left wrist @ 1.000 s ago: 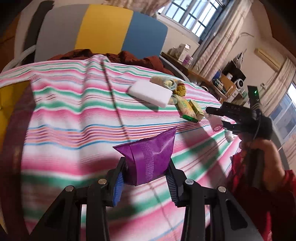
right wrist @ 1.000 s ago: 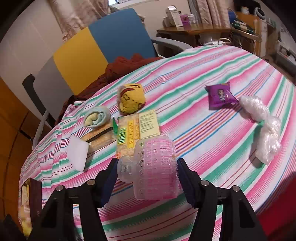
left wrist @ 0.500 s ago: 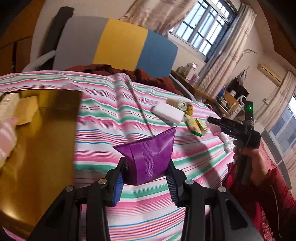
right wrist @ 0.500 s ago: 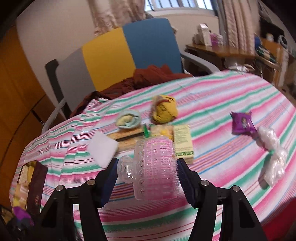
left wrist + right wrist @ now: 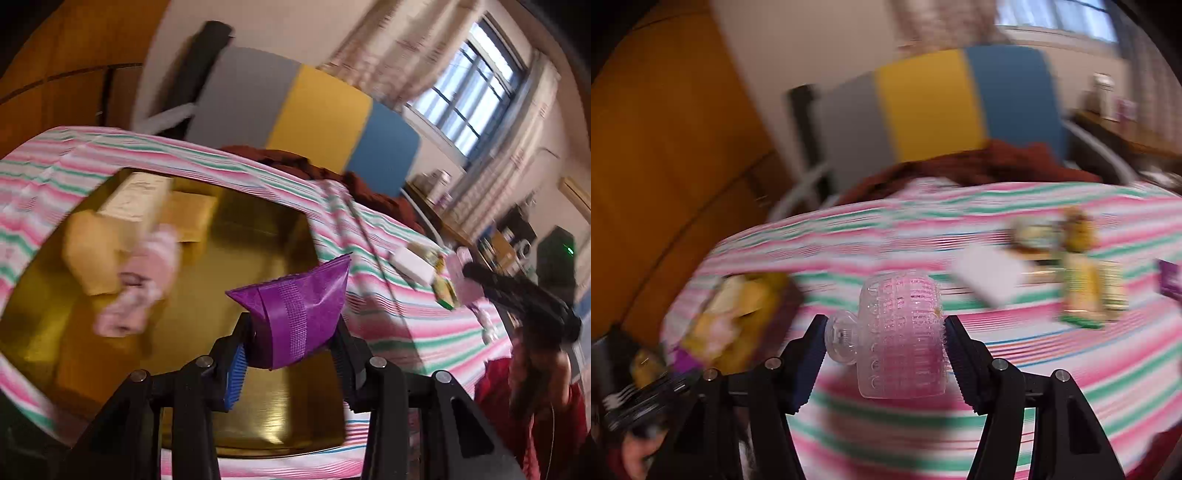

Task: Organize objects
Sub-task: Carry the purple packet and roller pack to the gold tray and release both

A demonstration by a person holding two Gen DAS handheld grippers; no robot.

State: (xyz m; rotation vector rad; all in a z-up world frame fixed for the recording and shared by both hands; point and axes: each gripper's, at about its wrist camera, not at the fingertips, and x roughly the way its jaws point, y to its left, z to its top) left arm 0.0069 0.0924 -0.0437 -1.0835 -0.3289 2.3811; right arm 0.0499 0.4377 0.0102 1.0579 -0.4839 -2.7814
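Purple snack packet (image 5: pixel 299 317) sits clamped between the fingers of the left tool (image 5: pixel 291 354), its crimped top corner pointing up and to the right, its long axis tilted across the jaws. It hangs in the air directly over the gold tray (image 5: pixel 258 413), which rests on the striped cloth of the desk (image 5: pixel 424 332). That is the relation the next move turns on: the packet is already above the tray's bare near part, so what seems left is to lower it and let go. Deeper in the tray, to the left and beyond the packet, lie a pale box (image 5: pixel 136 199), some yellowish blocks (image 5: pixel 88 254) and a blurred pink thing (image 5: pixel 144 284); the packet is clear of all of them.

The right tool (image 5: pixel 886 339) is clamped on a clear pink-tinted ribbed piece (image 5: pixel 901 336), with a round knob on its left side against the left finger. It is held above the desk, well to the right of the tray, which shows only as a blurred yellow patch at the far left of that view. So the left tool is the nearer one to the drop spot, and I judge its packet goes down first.

Other items remain on the cloth: a white block (image 5: pixel 990 277), a yellow-green packet (image 5: pixel 1089 295) and, near these, a second purple packet (image 5: pixel 1171 284) at the right edge. Both views are smeared by motion, so finer detail cannot be read.
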